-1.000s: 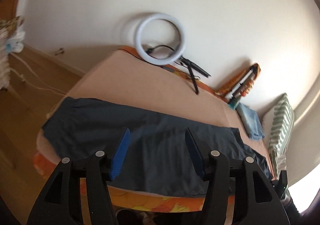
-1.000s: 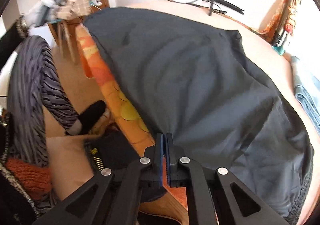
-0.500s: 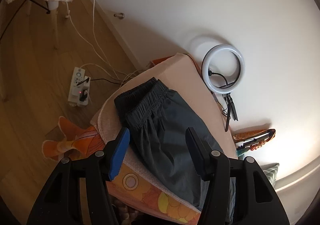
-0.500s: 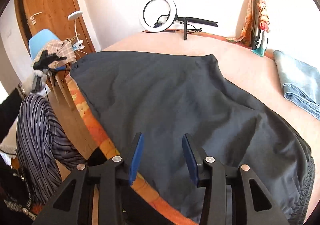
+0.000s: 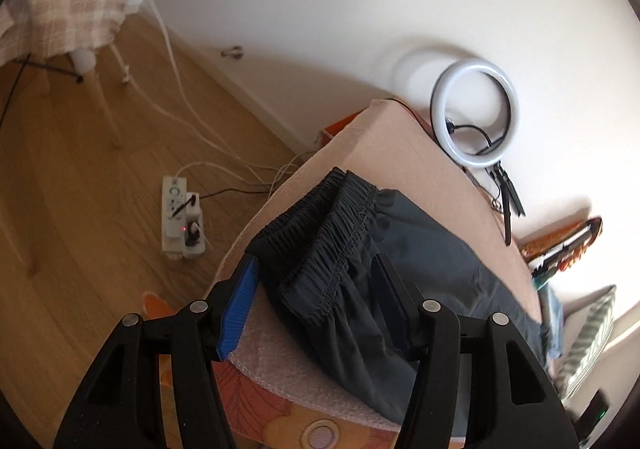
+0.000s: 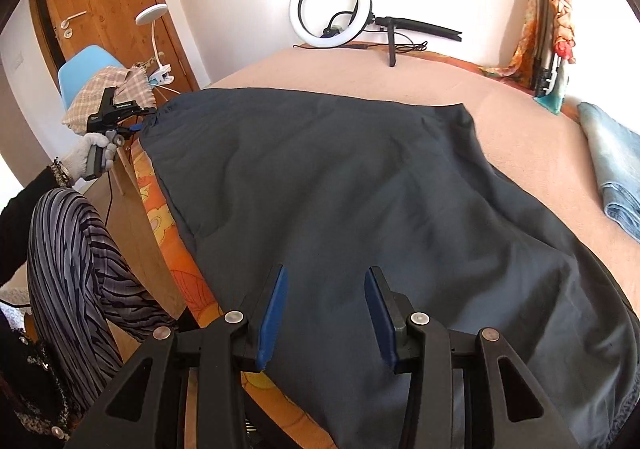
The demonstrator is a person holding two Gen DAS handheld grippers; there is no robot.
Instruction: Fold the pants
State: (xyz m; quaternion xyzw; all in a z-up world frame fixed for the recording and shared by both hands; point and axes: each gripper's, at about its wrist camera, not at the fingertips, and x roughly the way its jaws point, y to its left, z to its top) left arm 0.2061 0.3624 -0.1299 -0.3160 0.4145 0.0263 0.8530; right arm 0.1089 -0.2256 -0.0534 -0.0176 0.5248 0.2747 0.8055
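- Hovering wide apart, the left gripper [image 5: 316, 301] has the pants' [image 5: 400, 265] gathered waistband [image 5: 320, 225] between its fingers at the bed [image 5: 404, 145] corner; a shallow bite might catch one layer only.
- Right gripper [image 6: 326, 313], fingers spread and empty, hangs over the pants [image 6: 340, 185]; uneven lifting could drag them floorward.

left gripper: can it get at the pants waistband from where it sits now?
Probably yes. The left gripper is open, and the gathered waistband of the dark pants already lies between and just ahead of its fingers at the bed corner. Nothing sits over it; whether the fingers touch the fabric yet is unclear.
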